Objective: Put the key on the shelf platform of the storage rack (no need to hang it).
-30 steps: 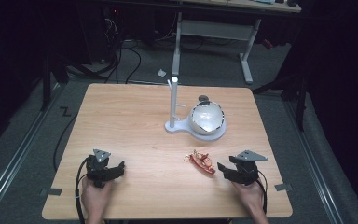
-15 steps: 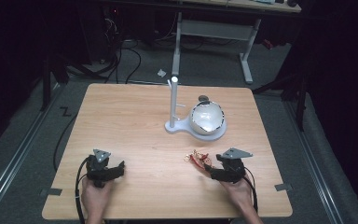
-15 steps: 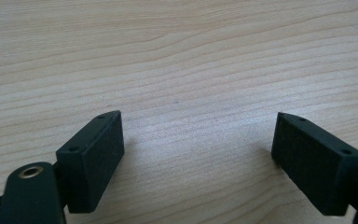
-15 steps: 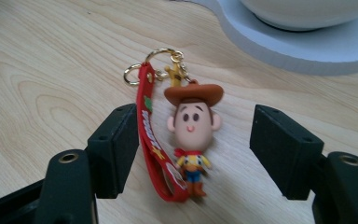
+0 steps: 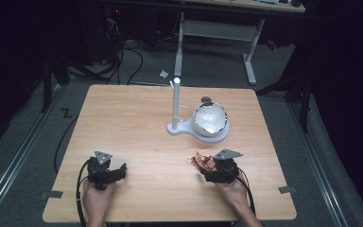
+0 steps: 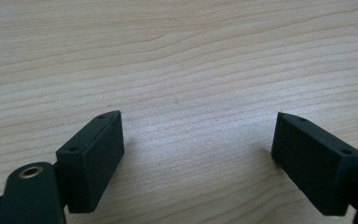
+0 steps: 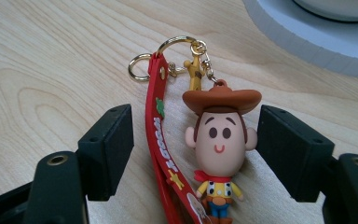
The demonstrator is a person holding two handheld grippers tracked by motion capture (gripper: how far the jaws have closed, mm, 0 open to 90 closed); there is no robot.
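Note:
A cowboy figure keychain (image 7: 219, 140) with a red strap (image 7: 161, 140) and gold rings lies flat on the wooden table (image 5: 137, 123). My right gripper (image 7: 196, 121) is open with the figure and strap between its jaws. The jaws have just been opening, and the pads do not press on the figure. In the high view the right gripper (image 5: 208, 166) sits at the keychain (image 5: 199, 161), front right of the table. My left gripper (image 6: 199, 119) is open over bare wood, and the high view shows it at the front left (image 5: 118, 171).
A white stand (image 5: 182, 128) with an upright post (image 5: 175, 101) and a white bowl (image 5: 210, 119) stands beyond the keychain, right of centre. Its flat base (image 7: 317, 42) lies just past the keyrings. A desk frame and cables lie on the floor behind the table.
The right gripper has slid left up to the keychain, which now lies between its jaws, and the jaws have widened. The left gripper has not moved.

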